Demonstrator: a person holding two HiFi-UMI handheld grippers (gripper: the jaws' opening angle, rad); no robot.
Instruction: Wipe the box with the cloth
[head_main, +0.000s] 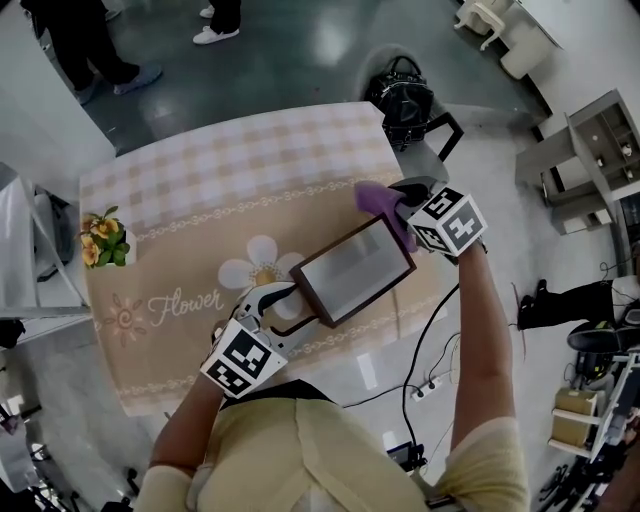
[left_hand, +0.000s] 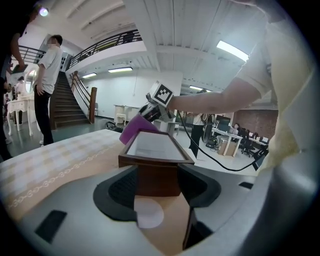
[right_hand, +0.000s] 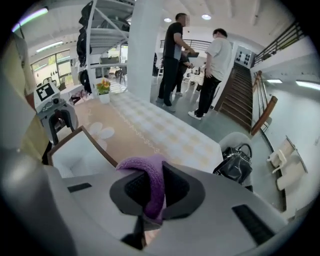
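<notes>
Step in hand: wiping stroke on the box (head_main: 352, 270), judged at or near its start. The cloth (head_main: 383, 205) sits at the box's upper-right corner in the head view, and most of the pale top lies bare of it.
Box location: centre of the head view, on the flowered tablecloth of the table (head_main: 180, 190), set cornerwise to the table edge. Dark wood rim, pale flat top.
Left gripper (left_hand: 157, 176): jaws closed onto the near brown wall of the box, one pad on each side, nothing else between them. Serves as the clamp.
Right gripper (right_hand: 152, 187): jaws pinched tight on a fold of the purple cloth. The loose end bulges forward past the tips, lower centre of its own view.
Cloth-to-box contact: appears to touch the far rim. Cannot tell whether it presses on the top panel.
Method note: hold the left clamp firm so the box neither skids nor pivots on the tablecloth. Tilt the right gripper so the loose cloth, not the hard jaw tips, meets the surface.
Stroke note: draw from the upper-right corner toward the clamped lower-left corner in overlapping passes, stopping short of the left jaws.
Risk: the narrow pinch of cloth could slip out under drag, so light pressure is advised. The tablecloth may ruck.
Surroundings: flower pot (head_main: 103, 240) at the left edge of the table and black bag (head_main: 405, 95) beyond its upper edge, both well apart from the work.
</notes>
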